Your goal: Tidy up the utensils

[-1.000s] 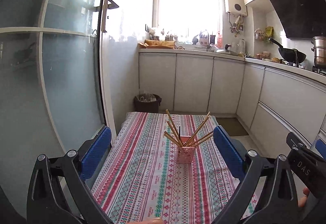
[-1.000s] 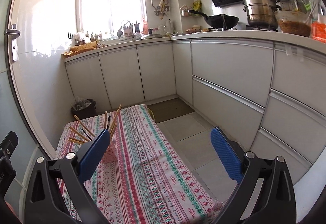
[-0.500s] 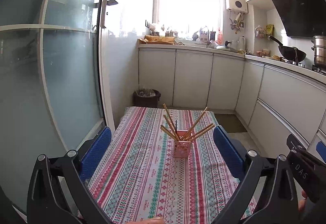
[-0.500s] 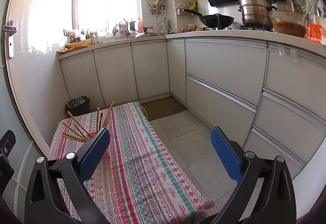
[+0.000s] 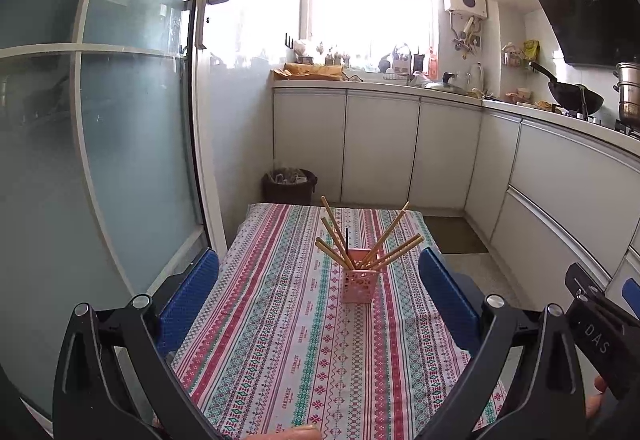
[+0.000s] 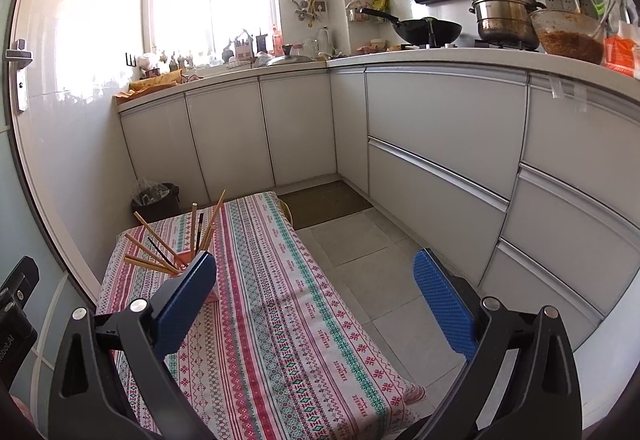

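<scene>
A pink perforated holder point(image 5: 359, 285) stands on the striped tablecloth point(image 5: 280, 340), with several wooden chopsticks point(image 5: 390, 244) fanned out of it. My left gripper point(image 5: 320, 304) hangs open above the table's near end, well short of the holder, with nothing between its blue pads point(image 5: 188, 296). In the right wrist view the holder point(image 6: 185, 258) and its chopsticks point(image 6: 154, 246) sit at the far left, partly hidden behind the left pad point(image 6: 182, 306). My right gripper point(image 6: 316, 312) is open and empty, over the table's right edge and the floor.
A frosted glass door point(image 5: 120, 160) runs along the table's left side. White cabinets point(image 6: 440, 160) line the back and right walls, with a wok point(image 6: 430, 30) and a steel pot point(image 6: 504, 14) on the counter. A dark bin point(image 5: 289, 186) stands beyond the table. Tiled floor point(image 6: 360, 260) lies to the right.
Both grippers have drawn back and risen from the table, so the holder looks smaller and farther off. Both stay open and empty.
</scene>
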